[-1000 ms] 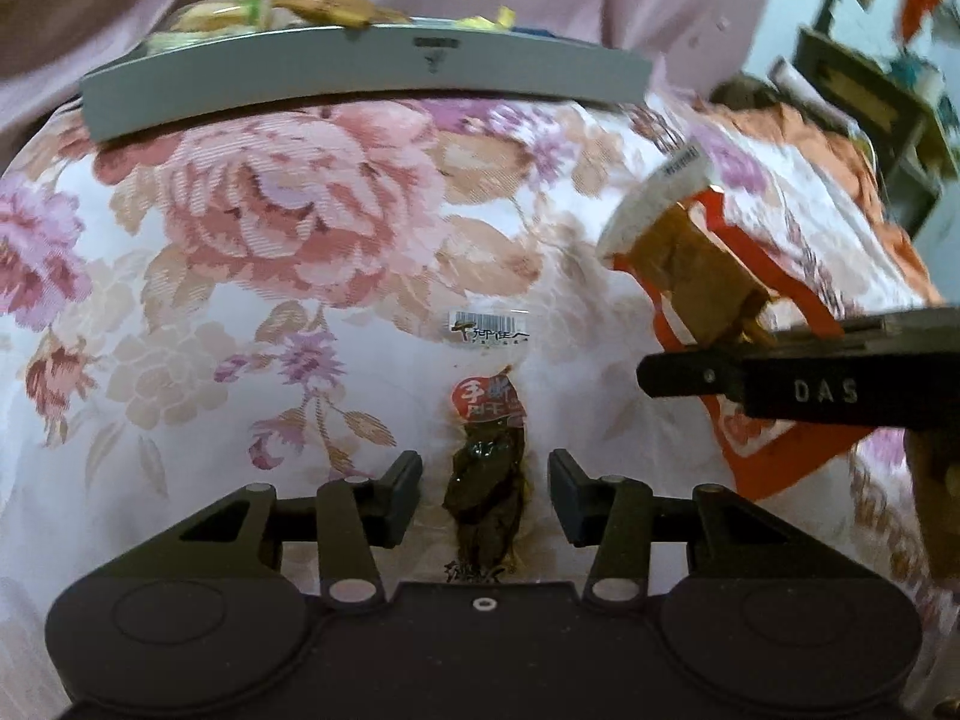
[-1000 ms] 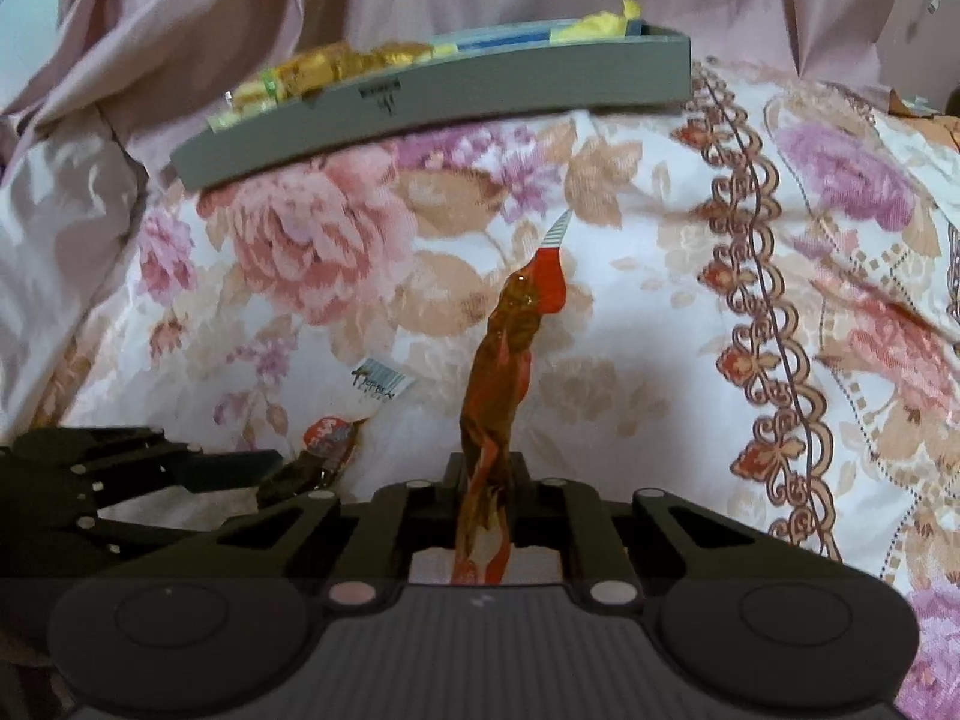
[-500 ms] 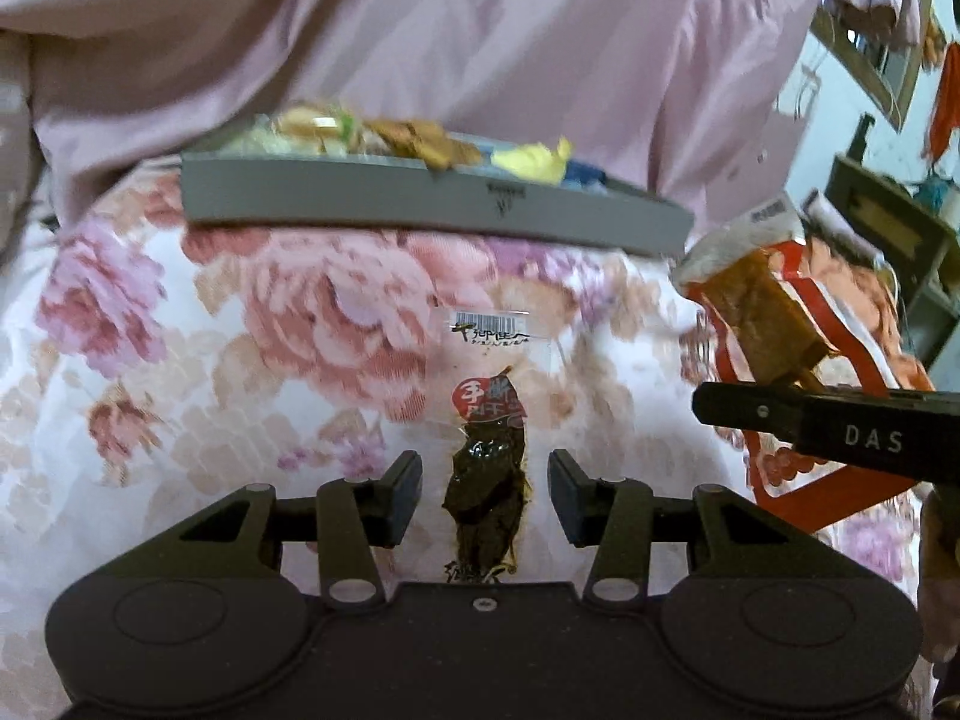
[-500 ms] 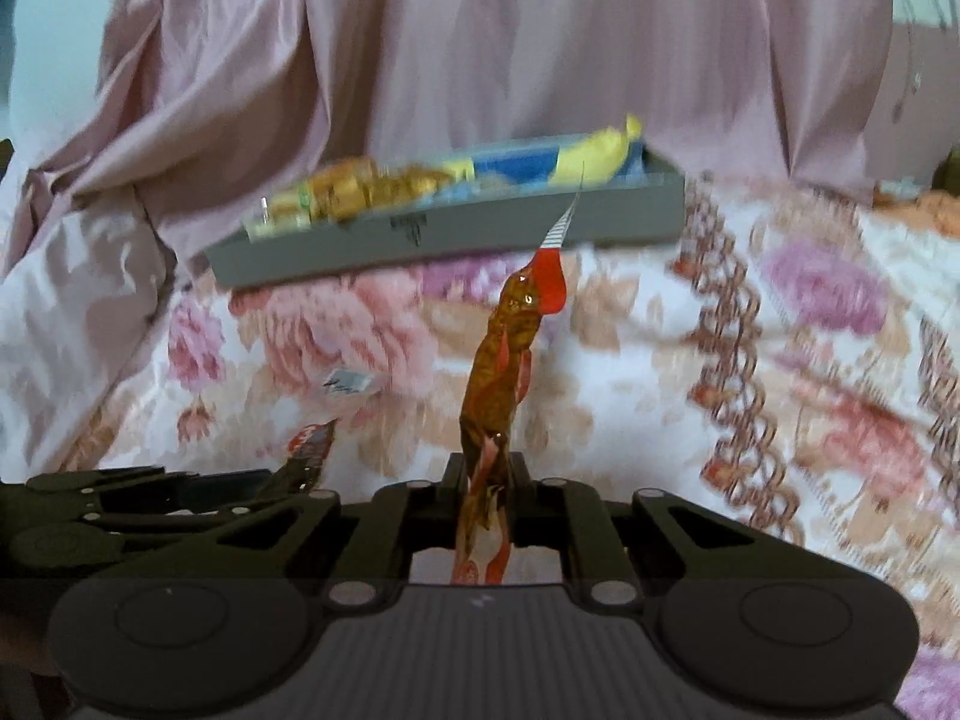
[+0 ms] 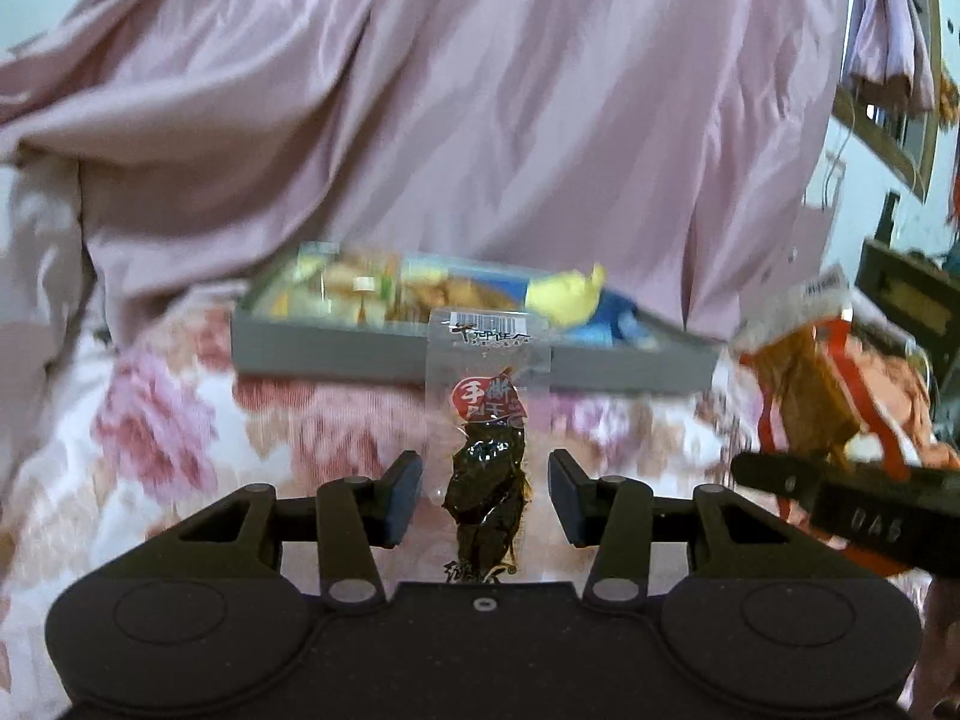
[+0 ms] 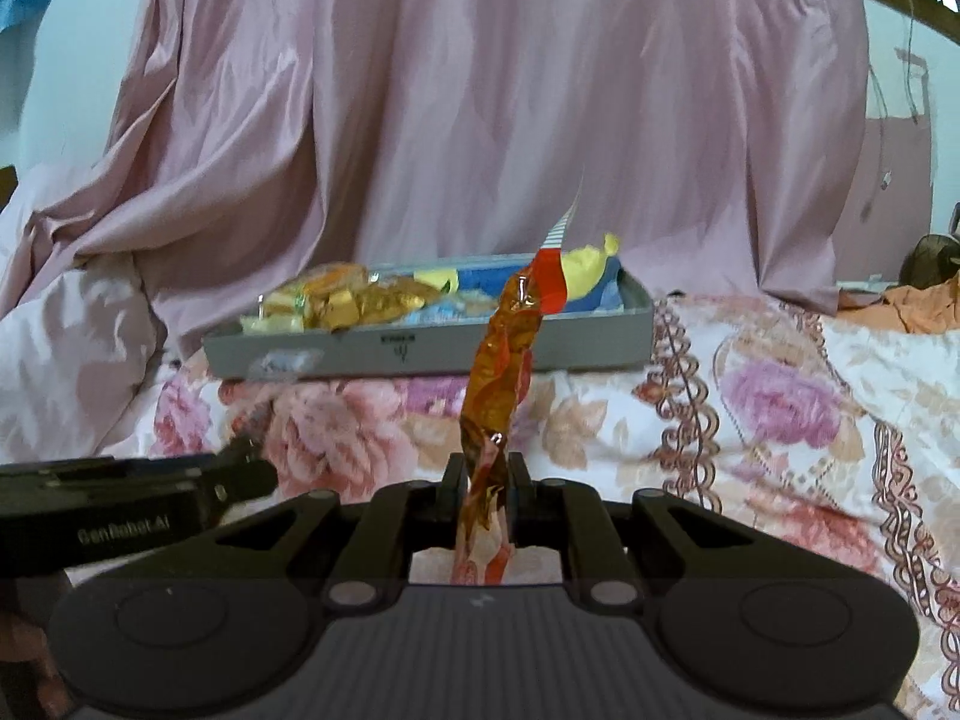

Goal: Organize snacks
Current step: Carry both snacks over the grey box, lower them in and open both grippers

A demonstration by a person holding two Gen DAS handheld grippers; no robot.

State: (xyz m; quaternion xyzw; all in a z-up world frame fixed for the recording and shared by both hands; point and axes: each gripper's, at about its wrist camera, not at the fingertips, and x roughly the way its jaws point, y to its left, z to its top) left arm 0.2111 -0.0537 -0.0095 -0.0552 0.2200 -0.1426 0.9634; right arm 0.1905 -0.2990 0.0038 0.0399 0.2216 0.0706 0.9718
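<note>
A grey tray holding several snack packets sits at the back of the flowered bed; it also shows in the right wrist view. A clear packet with a dark snack and red label stands up between the fingers of my left gripper, lifted off the bed; the jaws look apart, with a gap on both sides. My right gripper is shut on an orange-red snack packet held upright; it also shows in the left wrist view.
A pink curtain hangs behind the tray. The flowered bedspread spreads out below. An orange cloth lies at the far right. A pink pillow lies at the left.
Both grippers have risen and tilted up from the bedspread toward the tray, each carrying its packet. The dark snack packet has left the bed.
</note>
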